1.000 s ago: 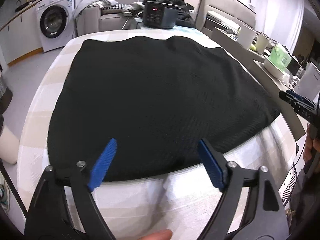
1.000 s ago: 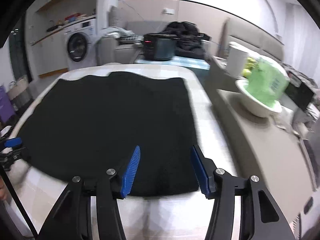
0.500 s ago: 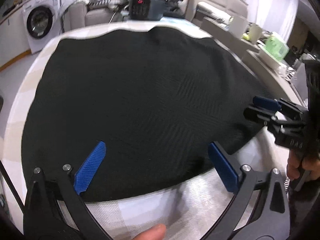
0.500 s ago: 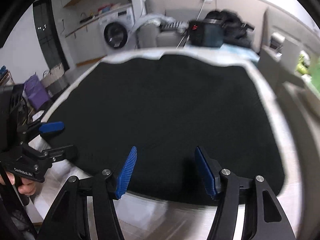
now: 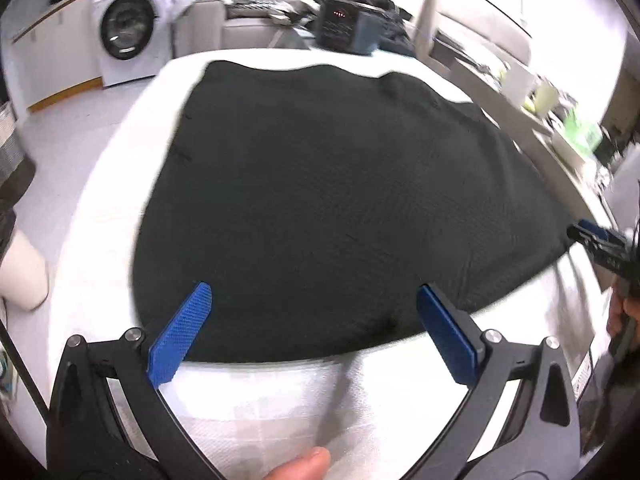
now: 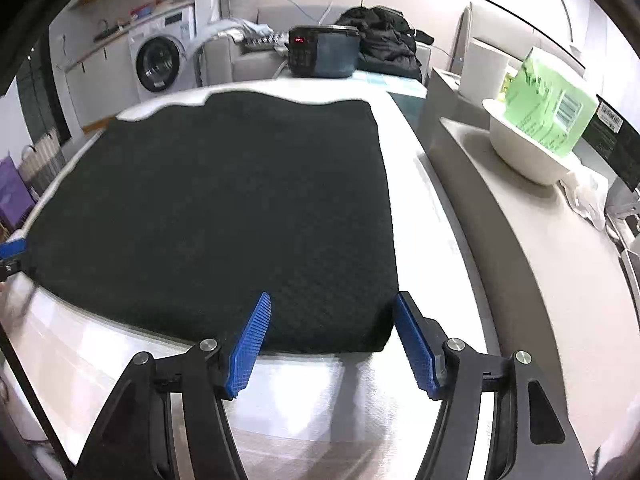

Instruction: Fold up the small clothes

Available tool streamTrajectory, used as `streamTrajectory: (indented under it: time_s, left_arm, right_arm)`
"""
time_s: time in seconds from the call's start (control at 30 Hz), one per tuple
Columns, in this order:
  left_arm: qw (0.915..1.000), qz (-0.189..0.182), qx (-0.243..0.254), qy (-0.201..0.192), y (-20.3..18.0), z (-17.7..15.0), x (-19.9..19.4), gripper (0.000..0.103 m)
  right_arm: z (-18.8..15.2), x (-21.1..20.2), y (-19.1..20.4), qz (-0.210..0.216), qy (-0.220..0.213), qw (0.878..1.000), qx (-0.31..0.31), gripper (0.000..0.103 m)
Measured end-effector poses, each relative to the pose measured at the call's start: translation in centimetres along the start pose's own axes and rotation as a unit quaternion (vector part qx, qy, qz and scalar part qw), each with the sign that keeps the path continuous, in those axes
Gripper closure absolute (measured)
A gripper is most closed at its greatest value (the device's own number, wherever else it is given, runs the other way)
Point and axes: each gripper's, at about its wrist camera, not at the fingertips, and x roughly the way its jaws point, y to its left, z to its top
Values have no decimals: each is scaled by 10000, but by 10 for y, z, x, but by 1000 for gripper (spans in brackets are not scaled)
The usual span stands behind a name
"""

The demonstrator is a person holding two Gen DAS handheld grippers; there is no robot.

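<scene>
Plainly, the black garment [image 6: 216,216] lies flat mid-frame on the table [image 6: 432,216]; both the left gripper [image 5: 312,308] and right gripper [image 6: 332,320] gape wide, empty; pinching tablecloth too would drag it.

Both wrist views look low and forward across the table [image 5: 280,400] from its near edge. They share the black cloth [image 5: 340,200], left view at its left corner, right at its right.

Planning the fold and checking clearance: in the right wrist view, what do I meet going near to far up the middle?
right gripper → near hem of the black garment → white table edge beyond its far hem → rice cooker → black jacket on the sofa behind.
</scene>
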Motion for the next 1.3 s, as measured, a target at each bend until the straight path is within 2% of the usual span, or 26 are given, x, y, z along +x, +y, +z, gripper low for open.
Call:
streamTrajectory:
  time_s: [0.1,0.17,0.3,0.37,0.5,0.6,0.7,0.83,0.9,0.93,0.97,1.03,1.07,1.1,1.17,1.23,1.27,1.3]
  left_arm:
    - [9999,66,-88,-76,9,4,-4,2]
    - [9995,270,-136,-23,15,6,0,2]
    - [9984,359,-435,45,26,3,0,2]
    - [9973,466,-570,-42,36,-2,-8,2]
    - [9935,673,-906,-134,65,-12,-22,2]
    - [9913,759,-1062,-182,81,-16,-27,2]
    - [9899,687,-1231,-167,89,-20,-27,2]
    - [9873,335,-1538,-207,96,-24,-24,3]
    - [9851,162,-1694,-238,103,-24,-20,14]
    - [9842,132,-1757,-173,103,-24,-18,29]
    - [9830,47,-1836,-86,107,-24,-13,38]
    - [9822,-42,-1871,-149,107,-22,-10,44]
    - [9825,-101,-1855,-159,107,-20,-8,57]
    - [9824,-152,-1856,-114,107,-19,-4,62]
    - [9821,-107,-1875,-162,106,-19,1,80]
    - [9810,-158,-1916,-273,106,-19,1,88]
    - [9807,-148,-1924,-328,106,-19,0,94]
    - [9809,-107,-1908,-374,106,-19,-2,97]
  right_arm:
    - [9,-6,6,225,-196,9995,91,35]
    - [15,-3,18,376,-260,9990,20,35]
    - [14,15,40,773,-88,9969,-137,35]
    - [11,28,44,693,88,9973,-214,35]
    - [5,26,31,658,-21,9972,-362,36]
    - [2,21,18,455,22,9984,-325,36]
    - [1,14,14,301,20,9993,-222,35]
    - [1,8,7,461,-15,9988,152,35]
    - [0,6,-3,527,-12,9978,390,35]
    - [-1,6,-9,564,-3,9969,540,35]
    - [-1,7,-17,625,26,9952,751,35]
    - [0,7,-29,796,-13,9906,1110,35]
    - [1,8,-34,921,-27,9881,1234,35]
    - [1,10,-36,990,-20,9867,1293,35]
    - [1,17,-37,989,49,9861,1338,35]
    - [3,22,-35,1000,82,9855,1365,37]
    - [3,23,-34,999,77,9856,1360,43]
    - [5,24,-31,965,85,9865,1318,59]
